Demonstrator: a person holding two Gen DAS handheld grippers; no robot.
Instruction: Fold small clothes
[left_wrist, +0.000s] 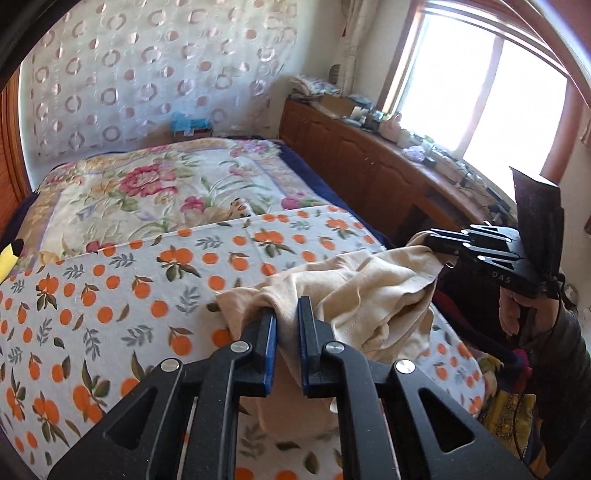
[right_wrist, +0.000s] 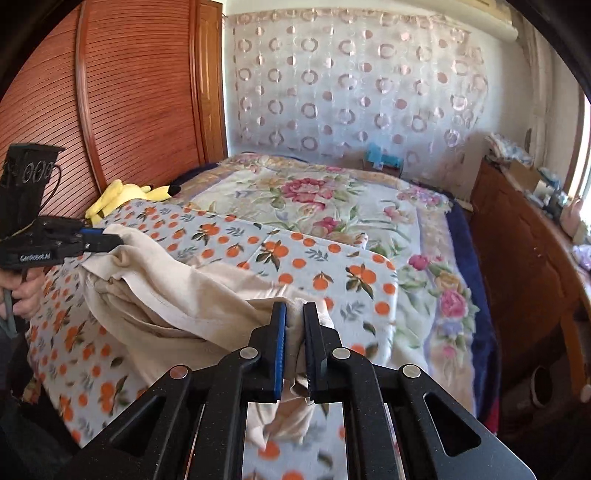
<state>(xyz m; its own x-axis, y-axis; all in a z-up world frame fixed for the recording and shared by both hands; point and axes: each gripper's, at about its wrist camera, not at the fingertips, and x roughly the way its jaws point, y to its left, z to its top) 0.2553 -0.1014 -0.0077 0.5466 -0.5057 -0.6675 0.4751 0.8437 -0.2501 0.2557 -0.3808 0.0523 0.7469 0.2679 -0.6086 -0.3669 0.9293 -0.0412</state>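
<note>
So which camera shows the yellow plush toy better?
The right wrist view: the yellow plush toy lies in full view by the wooden wardrobe. The left wrist view shows only a small piece of it at the edge.

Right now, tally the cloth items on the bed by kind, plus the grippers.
Beige garment: 1
Orange-print sheet: 1
Floral blanket: 1
Yellow plush toy: 1
Grippers: 2, the left gripper and the right gripper, each shut on the garment
Total: 6
</note>
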